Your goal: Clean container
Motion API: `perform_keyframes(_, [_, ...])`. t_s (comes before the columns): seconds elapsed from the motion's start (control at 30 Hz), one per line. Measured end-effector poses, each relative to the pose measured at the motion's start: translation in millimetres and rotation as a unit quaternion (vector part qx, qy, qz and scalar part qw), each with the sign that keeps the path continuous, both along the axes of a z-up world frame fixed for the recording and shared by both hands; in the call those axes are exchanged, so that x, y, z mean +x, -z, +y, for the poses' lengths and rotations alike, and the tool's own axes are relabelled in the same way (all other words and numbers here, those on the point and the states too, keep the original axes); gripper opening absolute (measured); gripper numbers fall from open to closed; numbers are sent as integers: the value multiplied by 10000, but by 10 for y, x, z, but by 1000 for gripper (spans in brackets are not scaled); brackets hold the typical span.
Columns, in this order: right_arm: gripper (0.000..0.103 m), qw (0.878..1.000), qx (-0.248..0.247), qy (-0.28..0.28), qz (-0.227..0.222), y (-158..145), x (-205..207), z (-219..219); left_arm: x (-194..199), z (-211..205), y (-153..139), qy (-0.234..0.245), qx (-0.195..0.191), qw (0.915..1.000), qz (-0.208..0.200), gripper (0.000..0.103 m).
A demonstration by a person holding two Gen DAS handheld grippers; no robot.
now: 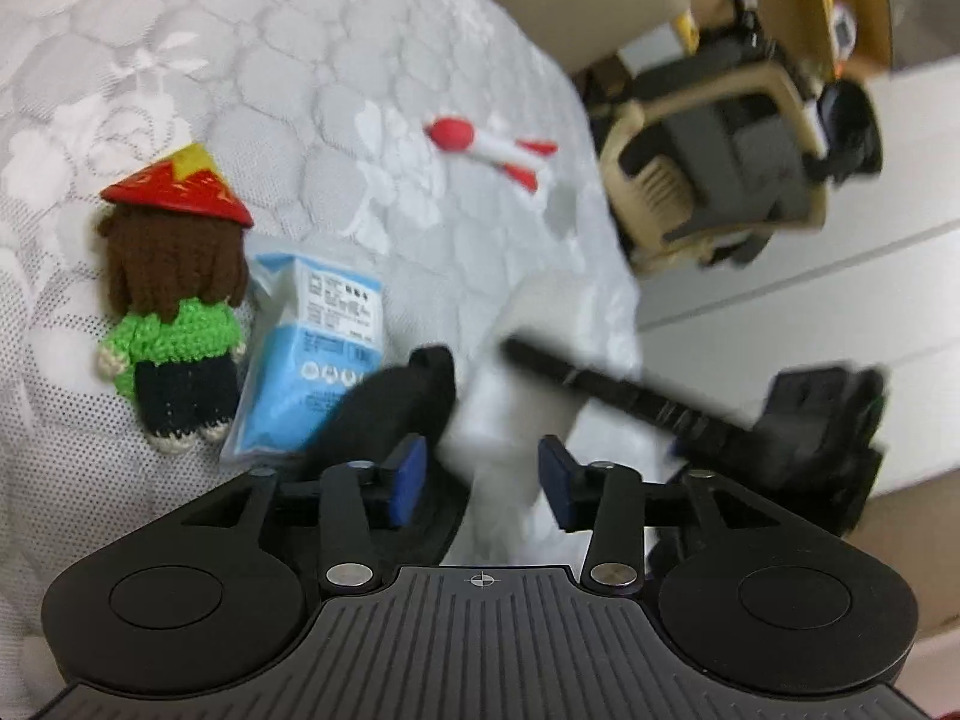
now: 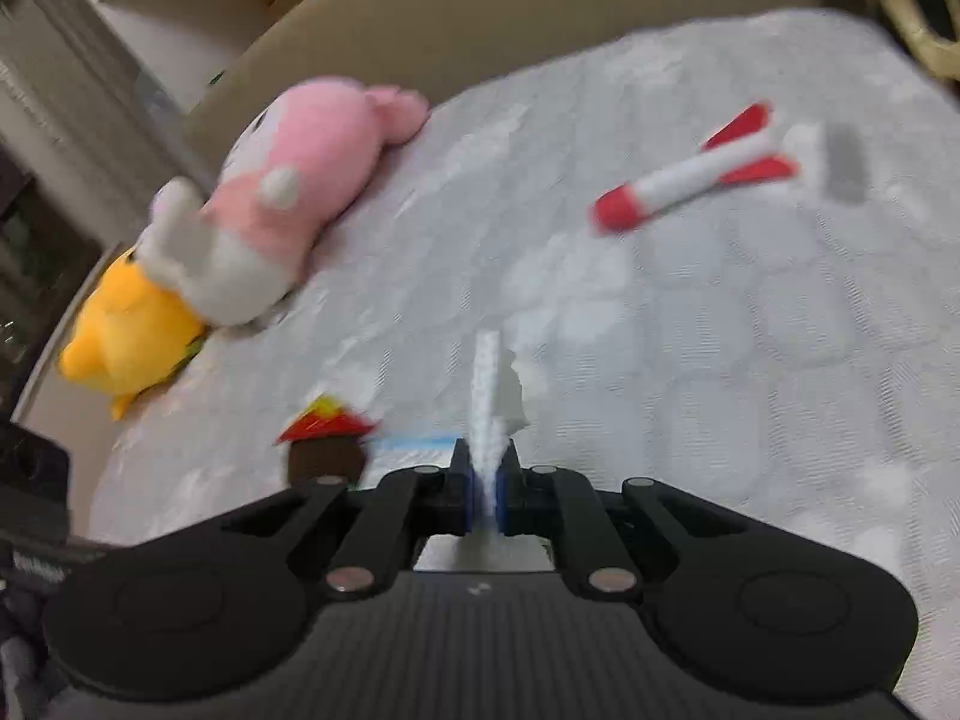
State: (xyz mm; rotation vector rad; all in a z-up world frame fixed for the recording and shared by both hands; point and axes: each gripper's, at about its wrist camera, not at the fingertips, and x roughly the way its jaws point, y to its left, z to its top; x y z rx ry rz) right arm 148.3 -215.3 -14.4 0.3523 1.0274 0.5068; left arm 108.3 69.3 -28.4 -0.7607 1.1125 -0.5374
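While the right gripper [image 2: 487, 483] pinches one white wipe [image 2: 489, 384], the left gripper [image 1: 483, 480] gapes empty over one bed [image 1: 300, 60] with two plush toys [image 2: 288, 192].

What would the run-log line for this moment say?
left gripper: open, empty | right gripper: shut on white tissue | on cloth: doll, blue packet, toy rocket, plush toys

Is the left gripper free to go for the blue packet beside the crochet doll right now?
Probably yes: the left gripper is open and holds nothing, and the blue packet lies just ahead to its left beside the crochet doll, with only a blurred black object partly overlapping it.
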Motion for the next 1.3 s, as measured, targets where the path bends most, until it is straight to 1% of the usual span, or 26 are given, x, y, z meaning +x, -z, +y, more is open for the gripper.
perform_keyframes(0.07, [8, 9992, 23, -224, 333, 122, -29, 135, 40, -2, 46, -142, -192, 9997, -2, 53])
perform_keyframes(0.1, [8, 9985, -98, -351, 418, 171, -52, 201, 48, 1, 56, -144, -246, 9996, 7, 54])
perform_keyframes(0.13, [8, 9974, -327, -466, 441, 212, -71, 263, 58, -10, 61, -134, -253, 9996, 3, 57])
perform_keyframes(0.2, [8, 9944, -848, -488, 402, 274, -62, 317, 72, -19, 69, -112, -280, 9995, 5, 60])
perform_keyframes(0.27, [8, 9927, -1086, -281, 442, 322, -5, 267, 90, -13, 102, -118, -424, 9990, 71, 69])
perform_keyframes(0.3, [8, 9926, -1102, -132, 490, 339, 26, 213, 96, -2, 112, -134, -449, 9989, 97, 70])
perform_keyframes(0.33, [8, 9926, -1104, 31, 509, 339, 57, 149, 92, 12, 115, -162, -422, 9989, 97, 71])
perform_keyframes(0.4, [8, 9924, -1137, 319, 345, 277, 86, 49, 88, 47, 89, -253, -126, 9996, 39, 71])
perform_keyframes(0.43, [8, 9927, -1108, 428, 215, 223, 91, 8, 108, 13, 59, -250, 431, 9988, -16, 71])
perform_keyframes(0.47, [8, 9936, -1006, 504, 117, 170, 99, -35, 128, -21, 30, -246, 987, 9948, -70, 70])
perform_keyframes(0.5, [8, 9950, -845, 536, 56, 133, 102, -83, 134, -133, 2, -142, 1962, 9801, -255, 69])
perform_keyframes(0.53, [8, 9965, -660, 515, 10, 84, 111, -80, 124, -259, 18, 53, 2662, 9629, -449, 69])
perform_keyframes(0.57, [8, 9977, -471, 482, -34, 30, 123, -61, 114, -384, 35, 249, 3345, 9399, -640, 68])
perform_keyframes(0.63, [8, 9994, -75, 291, -174, -90, 148, 46, 97, -531, 124, 623, 3532, 9312, -646, 67])
perform_keyframes(0.7, [8, 9992, 302, 50, -244, -152, 203, 235, 86, -594, 163, 839, 3321, 9378, -570, 68])
perform_keyframes(0.73, [8, 9988, 420, -73, -225, -145, 240, 348, 86, -607, 179, 896, 3241, 9402, -533, 68])
perform_keyframes(0.77, [8, 9986, 436, -234, -197, -101, 276, 487, 78, -587, 189, 892, 3202, 9419, -486, 68])
perform_keyframes(0.8, [8, 9985, 344, -386, -176, -31, 303, 617, 87, -564, 217, 865, 3136, 9448, -381, 68])
perform_keyframes(0.9, [8, 9965, -314, -764, -113, 218, 294, 876, 111, -494, 279, 798, 2836, 9555, -147, 69])
perform_keyframes(0.93, [8, 9948, -566, -843, -95, 289, 275, 912, 119, -503, 286, 814, 2805, 9563, -141, 68])
perform_keyframes(1.1, [8, 9929, -1030, -596, -28, 261, 300, 744, 152, -602, 265, 902, 2672, 9591, -256, 69])
perform_keyframes(1.17, [8, 9901, -1269, -604, -13, 242, 301, 674, 127, -653, 258, 969, 2734, 9564, -350, 69])
perform_keyframes(1.3, [9, 9812, -1764, -785, 31, 305, 249, 508, 61, -718, 296, 1080, 2974, 9473, -508, 69])
